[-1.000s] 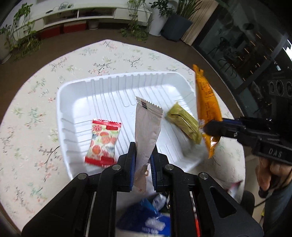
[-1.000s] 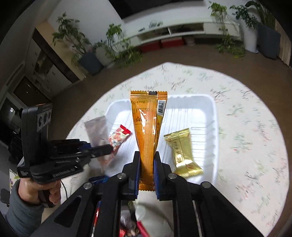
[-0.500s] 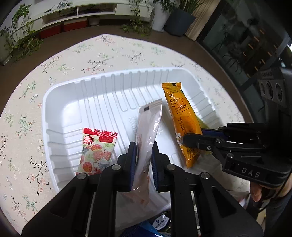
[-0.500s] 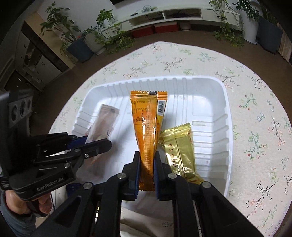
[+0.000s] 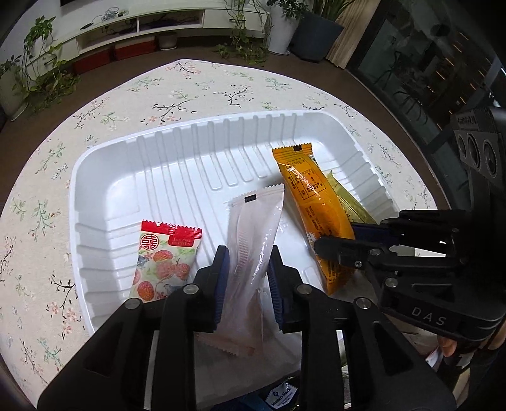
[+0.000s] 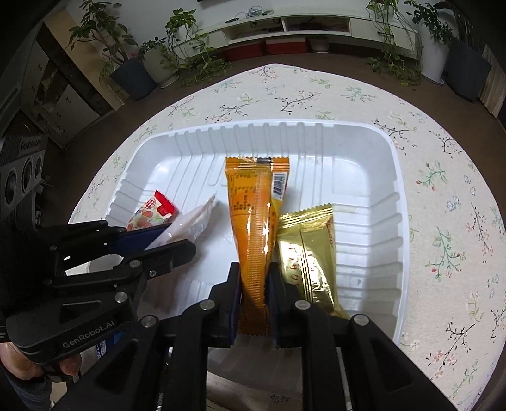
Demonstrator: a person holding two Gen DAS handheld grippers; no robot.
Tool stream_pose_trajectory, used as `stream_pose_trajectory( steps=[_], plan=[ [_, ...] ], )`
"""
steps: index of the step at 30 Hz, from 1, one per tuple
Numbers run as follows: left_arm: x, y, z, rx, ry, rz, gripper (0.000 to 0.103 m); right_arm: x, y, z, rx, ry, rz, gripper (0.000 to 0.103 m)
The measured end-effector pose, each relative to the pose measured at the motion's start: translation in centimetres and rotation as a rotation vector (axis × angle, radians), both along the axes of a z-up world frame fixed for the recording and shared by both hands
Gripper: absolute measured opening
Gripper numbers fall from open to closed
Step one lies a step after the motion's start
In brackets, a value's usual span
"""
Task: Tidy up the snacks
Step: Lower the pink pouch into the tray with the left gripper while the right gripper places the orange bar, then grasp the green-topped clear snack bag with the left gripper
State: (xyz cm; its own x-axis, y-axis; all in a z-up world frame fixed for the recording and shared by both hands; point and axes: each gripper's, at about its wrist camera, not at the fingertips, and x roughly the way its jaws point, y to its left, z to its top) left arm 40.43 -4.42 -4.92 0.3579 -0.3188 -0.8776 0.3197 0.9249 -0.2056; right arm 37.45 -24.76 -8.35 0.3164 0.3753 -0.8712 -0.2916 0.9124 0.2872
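A white ribbed tray (image 5: 104,177) (image 6: 363,142) sits on a round floral table. My left gripper (image 5: 248,262) holds a pale white snack packet (image 5: 253,234) low over the tray; the jaws look slightly wider than before, still touching it. My right gripper (image 6: 253,278) is shut on a long orange snack packet (image 6: 253,215), which lies into the tray. A red fruit-print packet (image 5: 164,262) lies at the tray's left. A gold packet (image 6: 306,253) lies at the right, partly under the orange one.
The floral tablecloth (image 5: 189,79) surrounds the tray. A blue-and-white bag (image 5: 278,395) lies at the near edge below my left gripper. Potted plants (image 6: 151,63) and a low white shelf (image 6: 284,28) stand beyond the table.
Both grippers have come down and forward into the tray with their packets. The white packet's tip has sunk toward the tray floor, and the left jaws have spread a little.
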Motion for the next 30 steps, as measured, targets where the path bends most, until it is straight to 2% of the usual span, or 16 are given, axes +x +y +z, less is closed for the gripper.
stream_pose_trajectory(
  steps=[3,8,12,14,15,16,17,19,20,23,26,30],
  plan=[
    [-0.6,0.2,0.6,0.000,-0.013,-0.003,0.023,-0.3,-0.1,0.3,-0.004,-0.009,0.008,0.029],
    [-1.3,0.4,1.6,-0.008,-0.033,-0.002,0.023,-0.8,-0.4,0.8,-0.006,-0.022,0.002,0.030],
    [-2.9,1.3,3.3,-0.017,-0.067,0.012,0.025,-1.3,-1.1,1.9,-0.008,-0.054,-0.001,0.036],
    [-4.4,2.1,4.8,-0.020,-0.106,0.026,0.040,-2.0,-1.7,3.3,-0.004,-0.092,-0.013,0.044],
    [-5.3,2.5,5.5,-0.029,-0.130,0.032,0.059,-2.5,-2.1,4.1,0.007,-0.112,-0.018,0.048],
    [-6.3,3.1,6.3,-0.042,-0.161,0.039,0.075,-3.0,-2.5,4.9,0.022,-0.133,-0.022,0.059],
    [-7.5,3.7,7.2,-0.059,-0.190,0.047,0.080,-4.0,-3.3,6.1,0.057,-0.167,-0.029,0.069],
    [-9.8,4.9,8.3,-0.093,-0.219,0.065,0.092,-6.0,-4.7,7.8,0.126,-0.216,-0.050,0.078],
    [-10.7,5.5,8.5,-0.107,-0.222,0.076,0.095,-7.2,-5.3,8.7,0.154,-0.239,-0.061,0.083],
    [-14.7,7.2,8.7,-0.139,-0.225,0.120,0.103,-11.4,-6.8,10.3,0.208,-0.297,-0.083,0.087],
    [-18.7,8.6,8.1,-0.133,-0.215,0.183,0.103,-16.2,-7.8,10.9,0.222,-0.355,-0.110,0.091],
    [-24.5,9.8,6.7,-0.098,-0.223,0.253,0.103,-22.1,-8.4,10.0,0.223,-0.394,-0.158,0.092]
  ],
)
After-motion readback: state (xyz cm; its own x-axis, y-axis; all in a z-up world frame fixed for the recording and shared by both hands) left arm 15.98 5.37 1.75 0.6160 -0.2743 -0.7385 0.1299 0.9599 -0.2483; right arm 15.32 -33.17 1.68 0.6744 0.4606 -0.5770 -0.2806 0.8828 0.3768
